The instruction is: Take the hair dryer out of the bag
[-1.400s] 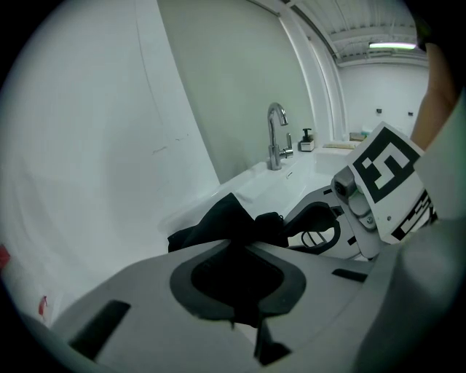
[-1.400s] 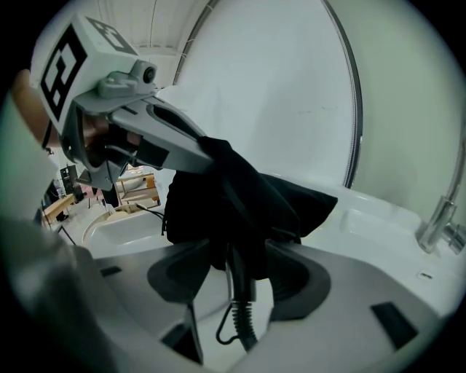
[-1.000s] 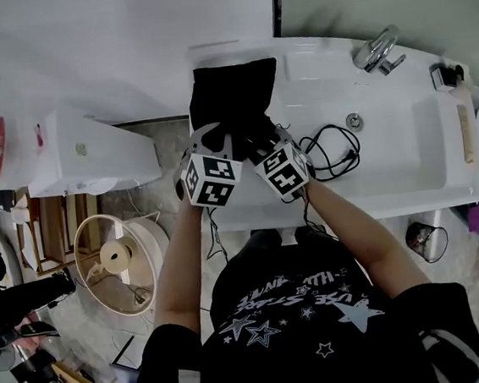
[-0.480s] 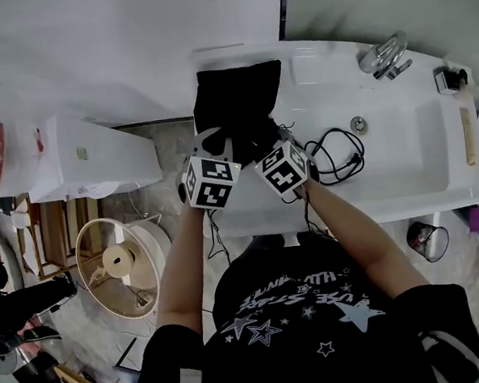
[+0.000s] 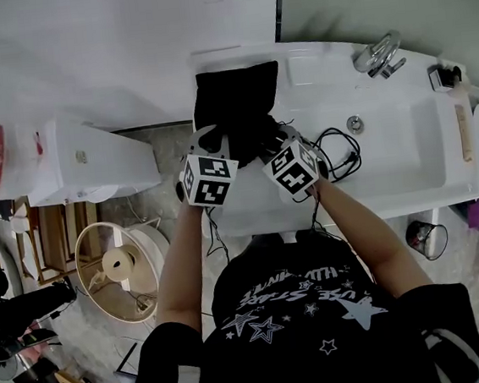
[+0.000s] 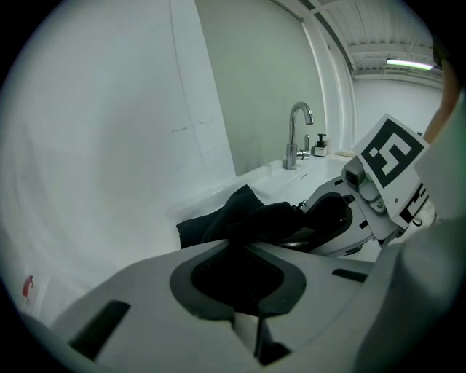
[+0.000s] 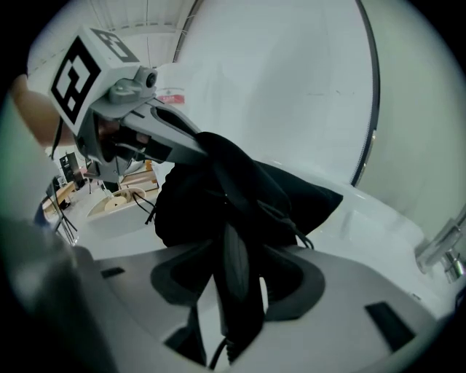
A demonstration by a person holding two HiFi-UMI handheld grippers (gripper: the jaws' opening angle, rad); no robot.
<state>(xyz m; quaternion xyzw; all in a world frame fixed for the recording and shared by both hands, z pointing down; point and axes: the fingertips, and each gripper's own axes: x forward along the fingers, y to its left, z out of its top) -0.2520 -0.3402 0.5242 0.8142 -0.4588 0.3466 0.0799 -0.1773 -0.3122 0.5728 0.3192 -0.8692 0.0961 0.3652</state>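
Quick update from the remote seat. The black bag (image 5: 236,97) lies on the left end of the white sink (image 5: 407,169), up against the wall, with its mouth facing the person wearing the rig. Both tools are at that near end, side by side.

The left gripper (image 6: 240,255) has its jaws pressed together on a fold of the bag's fabric. In its own view the black cloth runs right into the pads. From the right gripper view I can see it pinching the bag's rim and holding it lifted off the surface.

The right gripper (image 7: 237,255) has just been closing. Its jaws stand fairly wide, but that's because there's a chunky dark handle between them. That's the hair dryer (image 7: 234,277), and the pads look seated against both sides of it. The rest of the dryer is inside the bag's mouth, buried in bunched-up cloth, so I can't make out the body or nozzle at all. Only the handle pokes out toward the camera, and a thin black lead comes off its bottom end.

In the head view a black cord (image 5: 333,153) lies in loose loops in the basin, just to the right of the right gripper. The chrome faucet (image 5: 375,51) is well off at the far right corner, nowhere near the action. Both tools point down at a slant into the bag's opening.
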